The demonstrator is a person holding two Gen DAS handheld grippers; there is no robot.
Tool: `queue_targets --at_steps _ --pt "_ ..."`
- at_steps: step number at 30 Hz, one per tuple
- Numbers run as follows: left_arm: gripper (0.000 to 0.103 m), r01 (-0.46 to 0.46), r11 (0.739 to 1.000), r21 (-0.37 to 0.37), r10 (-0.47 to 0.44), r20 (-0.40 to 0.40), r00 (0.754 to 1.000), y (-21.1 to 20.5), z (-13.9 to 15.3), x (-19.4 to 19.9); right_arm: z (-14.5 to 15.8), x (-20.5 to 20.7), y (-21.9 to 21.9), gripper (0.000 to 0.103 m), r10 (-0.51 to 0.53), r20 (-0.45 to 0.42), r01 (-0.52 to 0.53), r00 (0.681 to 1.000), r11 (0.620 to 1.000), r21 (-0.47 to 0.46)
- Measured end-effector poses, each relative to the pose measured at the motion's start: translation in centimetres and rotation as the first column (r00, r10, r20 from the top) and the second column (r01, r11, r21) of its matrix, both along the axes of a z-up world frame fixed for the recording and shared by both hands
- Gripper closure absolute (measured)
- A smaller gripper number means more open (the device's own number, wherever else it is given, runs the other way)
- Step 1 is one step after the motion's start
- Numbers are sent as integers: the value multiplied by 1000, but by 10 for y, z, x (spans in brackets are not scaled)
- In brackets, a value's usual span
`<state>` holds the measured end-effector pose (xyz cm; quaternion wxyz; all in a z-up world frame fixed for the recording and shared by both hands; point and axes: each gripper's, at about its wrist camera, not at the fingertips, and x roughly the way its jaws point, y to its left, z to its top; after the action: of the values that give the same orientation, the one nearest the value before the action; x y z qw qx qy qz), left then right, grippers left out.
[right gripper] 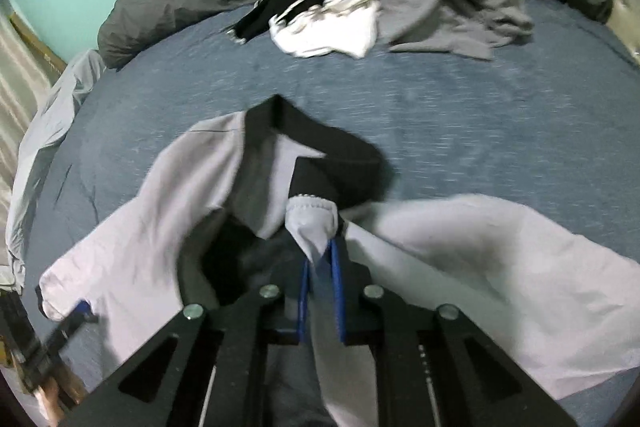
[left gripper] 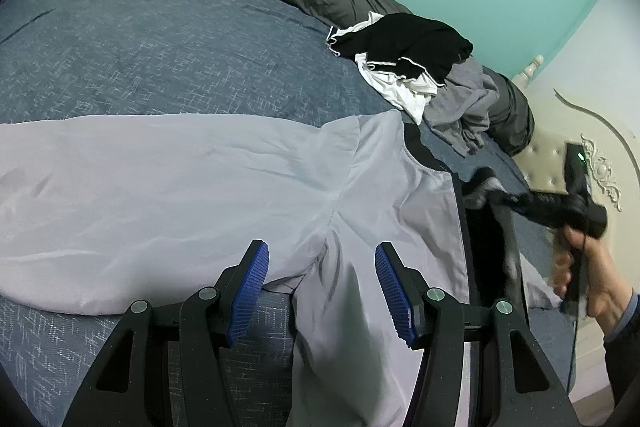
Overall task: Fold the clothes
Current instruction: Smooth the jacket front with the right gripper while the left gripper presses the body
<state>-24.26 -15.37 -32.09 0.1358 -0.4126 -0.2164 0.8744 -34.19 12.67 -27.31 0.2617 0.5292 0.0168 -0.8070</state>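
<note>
Your left claw (left gripper: 322,291) hovers w/ jaws wide apart, blue pads empty, just above a pale lilac shirt (left gripper: 180,195) spread on the blue bed (left gripper: 160,39). Directly ahead of this claw lies the underarm seam, where sleeve meets body; the sleeve runs back beneath the jaws toward you. The body stretches flat to the claw's left. Far ahead and right sits a pile (left gripper: 412,55) of black, white and grey clothes, unfolded.

Your right claw (right gripper: 320,267) is nearly closed, pads pinching a bunched bit of the shirt's lilac fabric, w/ a stitched hem edge poking out past the tips. Just ahead of it the black collar (right gripper: 320,139) curls up off the bed. Fabric drapes away on both sides of this claw. This view is blurred, so exact fold lines are unclear.

Judgement: the shirt looks thin, light and slick, v. floppy, no stiffness. It will likely sag and slide when lifted, and a single-layer pinch may slip. Best hold for the left claw is prob. on the seam or the sleeve hem, where cloth is doubled and thicker. Keep it taut between both claws to stop wrinkling.
</note>
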Motion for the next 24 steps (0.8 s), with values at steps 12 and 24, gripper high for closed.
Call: queue_targets --at_steps 12,24 --pt "37 3 999 -35 -3 5 1000 2 -1 -1 9 -12 -44 57 85 -54 -88 995 994 -60" --pt "0 1 997 -81 -2 -13 1000 13 2 2 -20 49 54 56 84 1 -84 996 996 -43"
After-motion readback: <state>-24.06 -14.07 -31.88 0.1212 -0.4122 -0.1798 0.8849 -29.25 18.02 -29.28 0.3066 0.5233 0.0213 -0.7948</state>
